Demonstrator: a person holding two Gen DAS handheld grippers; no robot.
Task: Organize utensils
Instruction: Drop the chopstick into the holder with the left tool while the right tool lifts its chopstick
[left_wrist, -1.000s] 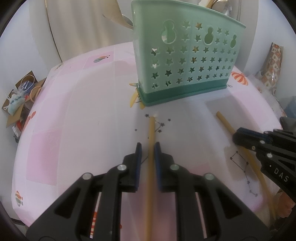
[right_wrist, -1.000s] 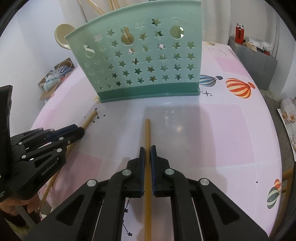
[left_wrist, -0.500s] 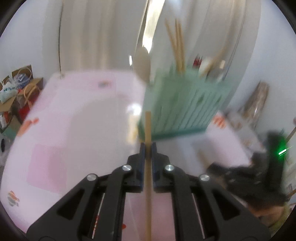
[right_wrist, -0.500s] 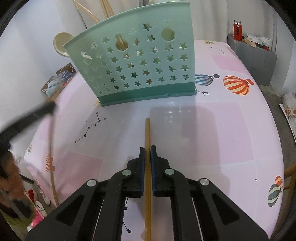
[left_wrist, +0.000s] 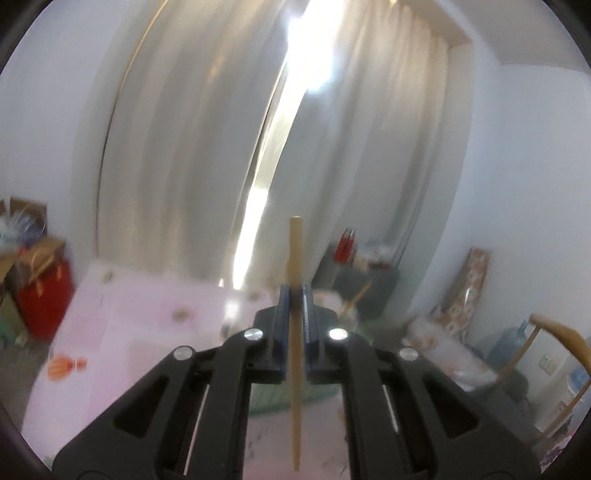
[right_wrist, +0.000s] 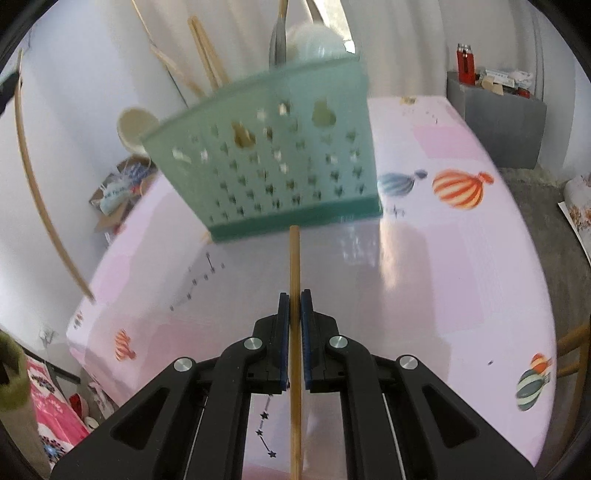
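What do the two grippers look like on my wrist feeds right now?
Both match. The left gripper and right gripper each have matte black angular plastic fingers with triangular cut-outs, round silver screw heads at the joints, and blue ribbed pads on the inner faces. No cables or markings show.

Wrist views, pink table (right_wrist: 461, 266) shared

No legible text, label, brand, number or sign appears in either view. In the right wrist view, a white bag (right_wrist: 112, 195) in a cardboard box at 9 o'clock carries blue lettering, too blurred to read. The pink packaging (right_wrist: 51, 402) at 7 o'clock shows print that cannot be resolved.
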